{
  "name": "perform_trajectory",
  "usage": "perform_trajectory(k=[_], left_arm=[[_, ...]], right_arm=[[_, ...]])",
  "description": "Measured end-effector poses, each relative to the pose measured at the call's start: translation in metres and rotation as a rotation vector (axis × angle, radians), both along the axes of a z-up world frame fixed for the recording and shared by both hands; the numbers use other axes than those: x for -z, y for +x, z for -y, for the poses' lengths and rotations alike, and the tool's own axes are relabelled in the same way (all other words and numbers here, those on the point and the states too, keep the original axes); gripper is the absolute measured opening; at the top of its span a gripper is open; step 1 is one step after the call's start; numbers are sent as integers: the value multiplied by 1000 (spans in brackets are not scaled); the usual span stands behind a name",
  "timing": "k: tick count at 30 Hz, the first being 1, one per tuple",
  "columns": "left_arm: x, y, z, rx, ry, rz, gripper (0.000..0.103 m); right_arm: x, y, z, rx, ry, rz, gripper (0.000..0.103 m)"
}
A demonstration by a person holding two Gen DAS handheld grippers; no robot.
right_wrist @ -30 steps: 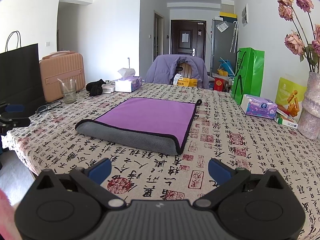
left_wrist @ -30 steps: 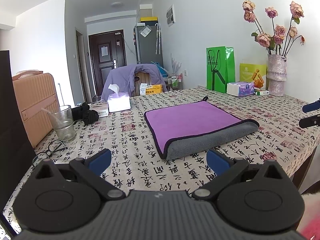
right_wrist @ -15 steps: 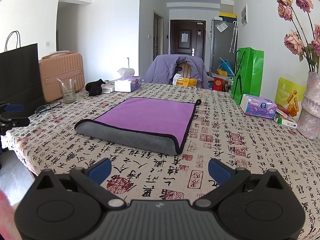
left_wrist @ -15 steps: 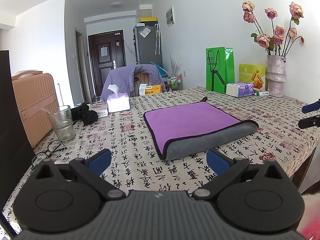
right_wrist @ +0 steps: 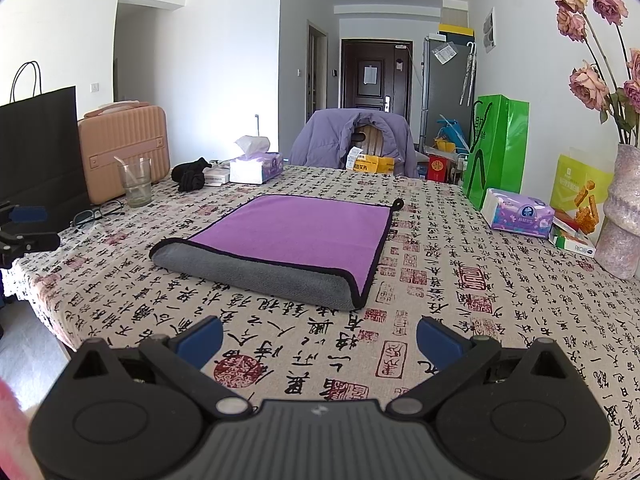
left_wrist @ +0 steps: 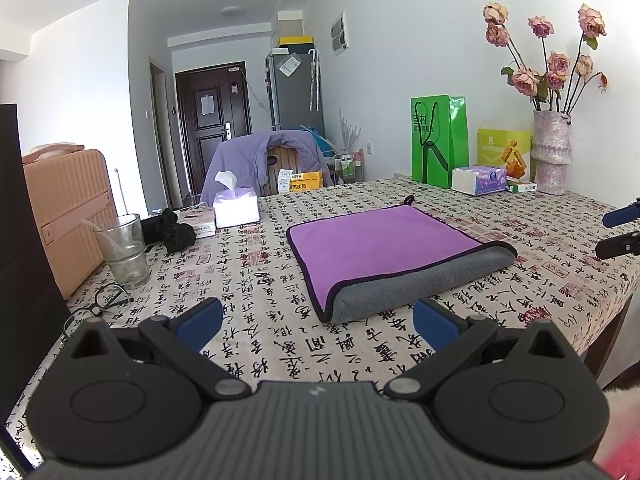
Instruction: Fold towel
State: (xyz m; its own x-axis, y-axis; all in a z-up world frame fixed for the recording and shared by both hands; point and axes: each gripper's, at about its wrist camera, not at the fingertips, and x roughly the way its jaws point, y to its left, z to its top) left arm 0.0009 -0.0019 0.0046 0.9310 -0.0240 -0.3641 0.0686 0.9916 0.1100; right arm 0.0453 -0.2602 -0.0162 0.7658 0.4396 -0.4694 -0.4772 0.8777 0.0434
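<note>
A purple towel point(left_wrist: 380, 240) with a grey underside lies folded on the patterned tablecloth; its thick grey fold faces me. It also shows in the right wrist view point(right_wrist: 292, 236). My left gripper point(left_wrist: 316, 322) is open and empty, held back from the towel's near left corner. My right gripper point(right_wrist: 318, 336) is open and empty, held back from the towel's near right corner. The right gripper's fingers show at the right edge of the left wrist view point(left_wrist: 620, 232). The left gripper's fingers show at the left edge of the right wrist view point(right_wrist: 24, 228).
A glass point(left_wrist: 122, 252), spectacles point(left_wrist: 100, 304), a black cloth point(left_wrist: 170, 230) and a tissue box point(left_wrist: 234, 208) stand at the left. A pink case point(left_wrist: 64, 216) is beside them. A green bag point(left_wrist: 438, 140), tissue pack point(left_wrist: 478, 180) and flower vase point(left_wrist: 552, 152) stand at the right.
</note>
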Motion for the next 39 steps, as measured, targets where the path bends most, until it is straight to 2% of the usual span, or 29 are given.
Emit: perform_trajectory(k=[20,39], left_arm=[[0,3,-2,5,-7,1,103],[7,49,-7,-2,-22,-40,103]], right_arm=[[-1,1,2,2,-3,-3,103],[3,43,-7,-4,-10,-51,103]])
